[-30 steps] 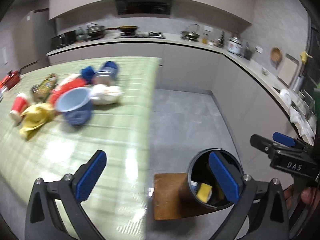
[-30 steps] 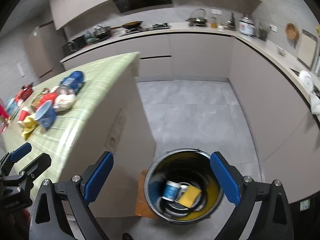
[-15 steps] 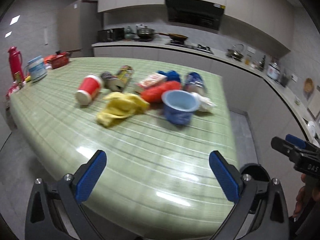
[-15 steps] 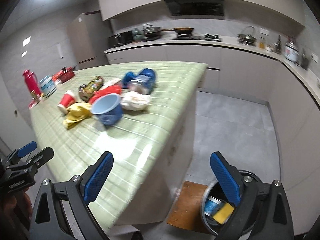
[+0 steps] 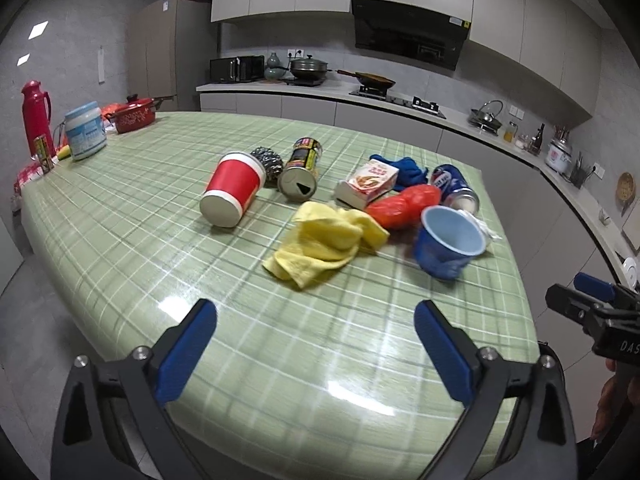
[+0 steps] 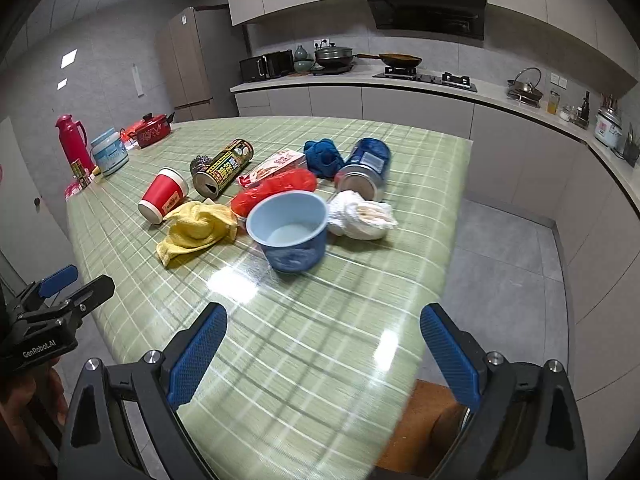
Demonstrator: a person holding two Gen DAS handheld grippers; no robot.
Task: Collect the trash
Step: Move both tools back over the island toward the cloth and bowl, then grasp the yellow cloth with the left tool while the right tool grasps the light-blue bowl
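Only readable stuff: "GenRobot.AI" on the left hand-held gripper [image 6: 52,316] body, and "DAS" on the right hand-held gripper [image 5: 600,320]. Can labels too blurry.

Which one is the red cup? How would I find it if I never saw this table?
Look at the green checked table and its pile of trash. At the pile's left end lies the red paper cup on its side, beside the tipped yellow-and-black can. It is the only red thing with a white rim.

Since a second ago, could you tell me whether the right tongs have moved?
Yes. The right tongs have swung up and left, from above the floor bin to facing the green checked table.
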